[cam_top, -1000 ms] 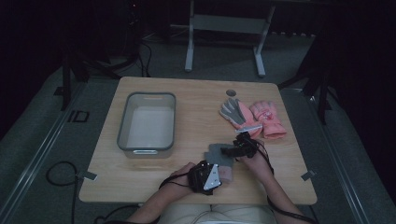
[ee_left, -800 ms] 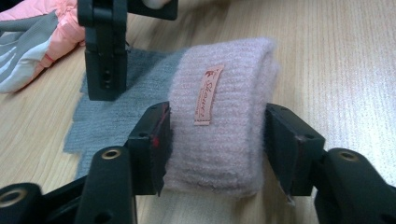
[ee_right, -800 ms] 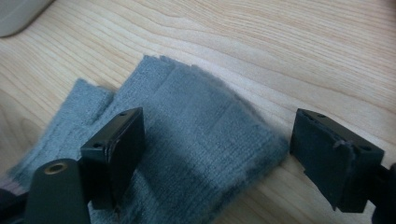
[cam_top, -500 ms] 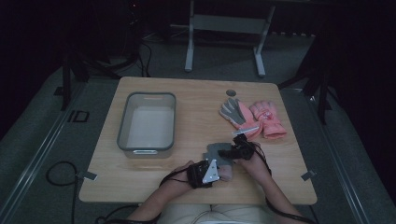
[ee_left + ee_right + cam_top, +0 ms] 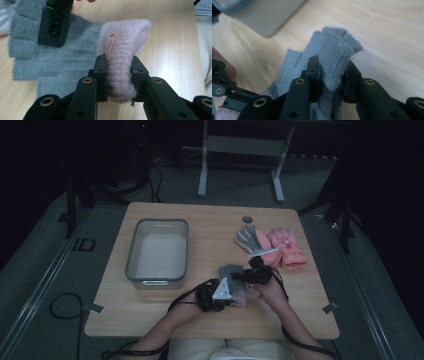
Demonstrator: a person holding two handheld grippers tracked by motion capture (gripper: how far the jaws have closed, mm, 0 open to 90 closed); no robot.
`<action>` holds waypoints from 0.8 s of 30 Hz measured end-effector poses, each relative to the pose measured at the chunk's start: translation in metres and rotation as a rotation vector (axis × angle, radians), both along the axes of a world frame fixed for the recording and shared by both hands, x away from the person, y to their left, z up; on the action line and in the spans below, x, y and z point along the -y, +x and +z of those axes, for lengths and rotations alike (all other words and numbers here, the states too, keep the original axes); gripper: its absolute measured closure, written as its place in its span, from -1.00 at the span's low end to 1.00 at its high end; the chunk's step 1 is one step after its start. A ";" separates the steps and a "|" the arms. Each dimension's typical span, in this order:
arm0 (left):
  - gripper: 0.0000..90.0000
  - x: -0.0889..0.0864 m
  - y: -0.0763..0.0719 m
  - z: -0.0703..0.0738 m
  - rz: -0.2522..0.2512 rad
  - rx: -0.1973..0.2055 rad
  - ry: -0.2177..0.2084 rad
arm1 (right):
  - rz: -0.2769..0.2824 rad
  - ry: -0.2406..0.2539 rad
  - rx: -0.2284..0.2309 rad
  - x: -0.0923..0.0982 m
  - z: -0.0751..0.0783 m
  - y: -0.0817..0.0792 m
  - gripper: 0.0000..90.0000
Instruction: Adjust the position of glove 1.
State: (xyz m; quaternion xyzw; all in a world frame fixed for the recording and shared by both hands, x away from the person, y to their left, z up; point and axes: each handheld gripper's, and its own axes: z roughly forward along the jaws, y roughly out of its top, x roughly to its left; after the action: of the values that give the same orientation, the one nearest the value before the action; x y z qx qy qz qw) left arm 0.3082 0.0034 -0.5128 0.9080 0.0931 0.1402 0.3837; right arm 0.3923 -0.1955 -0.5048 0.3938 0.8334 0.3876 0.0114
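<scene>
Closing lately, the left hand-held gripper (image 5: 119,75) clamped the pink cuff (image 5: 122,50) with its unreadable label (image 5: 111,43), the right hand-held gripper (image 5: 331,75) clamped the grey glove (image 5: 334,50), both lifted since before.

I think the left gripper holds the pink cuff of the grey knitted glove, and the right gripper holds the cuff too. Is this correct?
Not quite. The left gripper does clamp the pink cuff of the grey knitted glove, but the right gripper is clamped on the glove's grey finger end, not the cuff. The right gripper view shows this.

Dim room, grey carpeted floor (image 5: 45,285), light wooden table (image 5: 210,222), metal stand (image 5: 240,150) behind, dark surroundings
</scene>
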 end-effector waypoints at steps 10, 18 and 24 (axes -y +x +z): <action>0.60 -0.021 0.009 0.050 -0.003 0.054 0.034 | 0.012 0.039 0.070 -0.013 0.042 0.005 0.60; 0.60 -0.050 0.015 0.076 0.020 0.090 0.055 | 0.036 0.065 0.107 -0.040 0.068 0.016 0.60; 0.60 -0.074 0.020 0.089 0.034 0.124 0.088 | 0.044 0.090 0.121 -0.066 0.080 0.025 0.61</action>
State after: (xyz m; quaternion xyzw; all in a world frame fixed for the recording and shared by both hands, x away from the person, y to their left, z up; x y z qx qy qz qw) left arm 0.3282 0.0777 -0.4241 0.9118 0.0782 0.2068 0.3460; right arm 0.4175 -0.1296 -0.4253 0.3513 0.8213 0.4480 0.0357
